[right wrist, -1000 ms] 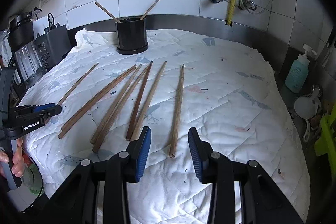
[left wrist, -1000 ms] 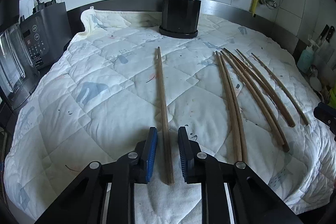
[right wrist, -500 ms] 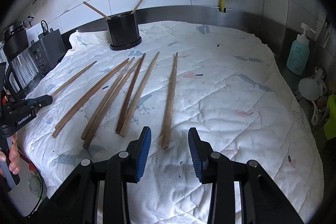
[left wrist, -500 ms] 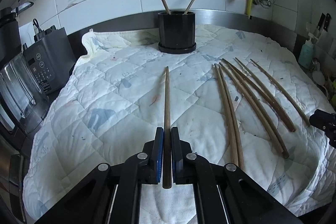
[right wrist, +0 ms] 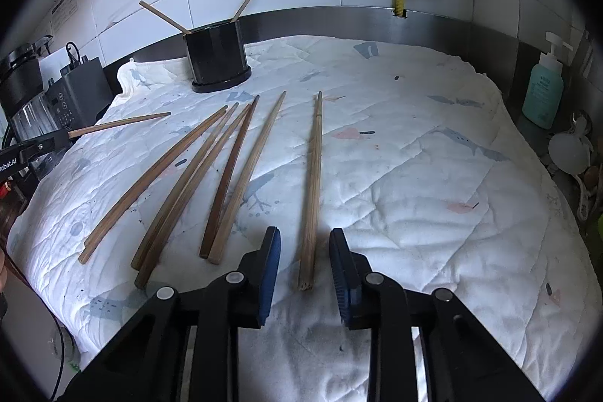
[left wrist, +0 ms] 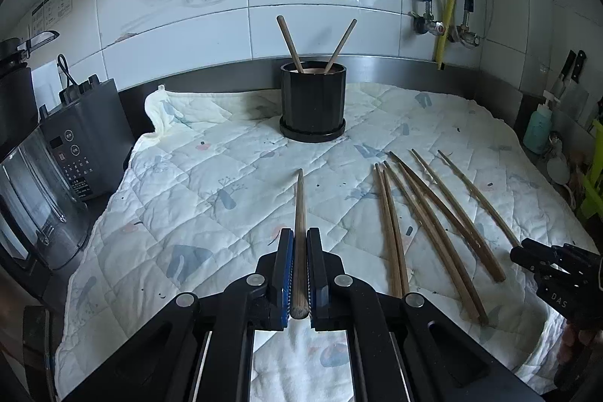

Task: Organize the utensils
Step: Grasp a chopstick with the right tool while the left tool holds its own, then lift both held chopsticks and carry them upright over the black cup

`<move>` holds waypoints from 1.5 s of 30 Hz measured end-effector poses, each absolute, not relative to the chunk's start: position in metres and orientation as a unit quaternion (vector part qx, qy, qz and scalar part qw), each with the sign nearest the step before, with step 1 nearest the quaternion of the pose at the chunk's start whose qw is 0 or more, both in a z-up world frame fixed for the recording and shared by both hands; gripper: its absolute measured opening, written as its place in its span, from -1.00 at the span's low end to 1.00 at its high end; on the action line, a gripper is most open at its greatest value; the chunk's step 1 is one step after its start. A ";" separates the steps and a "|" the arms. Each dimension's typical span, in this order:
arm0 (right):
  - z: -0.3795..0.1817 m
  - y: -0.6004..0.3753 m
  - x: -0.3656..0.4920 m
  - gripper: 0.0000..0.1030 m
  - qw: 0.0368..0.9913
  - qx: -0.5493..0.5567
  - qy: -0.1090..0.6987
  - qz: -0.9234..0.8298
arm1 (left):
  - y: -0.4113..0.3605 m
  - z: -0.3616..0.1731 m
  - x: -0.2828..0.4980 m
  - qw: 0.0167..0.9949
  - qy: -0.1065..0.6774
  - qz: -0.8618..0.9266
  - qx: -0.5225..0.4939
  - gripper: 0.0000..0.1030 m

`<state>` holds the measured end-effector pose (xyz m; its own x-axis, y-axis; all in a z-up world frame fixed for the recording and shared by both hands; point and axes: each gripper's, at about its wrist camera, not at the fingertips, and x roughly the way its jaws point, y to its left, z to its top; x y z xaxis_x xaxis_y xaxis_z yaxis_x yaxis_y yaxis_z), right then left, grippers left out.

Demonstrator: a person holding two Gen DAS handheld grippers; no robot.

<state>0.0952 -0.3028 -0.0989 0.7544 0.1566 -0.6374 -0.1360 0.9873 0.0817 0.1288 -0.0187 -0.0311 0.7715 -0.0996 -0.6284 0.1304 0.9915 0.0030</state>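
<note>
Left gripper (left wrist: pixel 299 283) is pinching one long brown wooden chopstick (left wrist: pixel 299 213). Right gripper (right wrist: pixel 305 274) has just been closing, blue pads not yet touching the lone wooden chopstick (right wrist: pixel 313 183) between them on the white quilted cloth (right wrist: pixel 414 176).

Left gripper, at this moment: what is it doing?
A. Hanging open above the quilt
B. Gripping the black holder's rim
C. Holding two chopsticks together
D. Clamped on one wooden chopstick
D: the left gripper has its blue pads pressed on either side of a single wooden chopstick, which runs out ahead of it toward the black holder.
</note>
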 end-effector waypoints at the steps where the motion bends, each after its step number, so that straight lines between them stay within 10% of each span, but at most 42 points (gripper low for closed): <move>1: -0.100 -0.303 0.097 -0.45 0.938 0.017 0.338 0.077 | -0.018 -0.031 0.129 0.941 0.332 -0.062 0.022 -0.88; 11: -0.104 -0.296 0.103 -0.79 0.947 -0.014 0.316 0.053 | -0.005 -0.028 0.132 0.944 0.323 -0.074 -0.007 -0.88; 45: 0.006 -0.288 0.144 -0.81 0.957 -0.088 0.254 0.109 | 0.013 0.033 0.176 0.959 0.271 -0.082 -0.005 -0.88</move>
<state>0.1437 -0.2884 0.0064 0.8471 0.1633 -0.5057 -0.2526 0.9609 -0.1129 0.1756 0.0129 0.0327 0.8398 -0.1596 -0.5189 0.1540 0.9866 -0.0543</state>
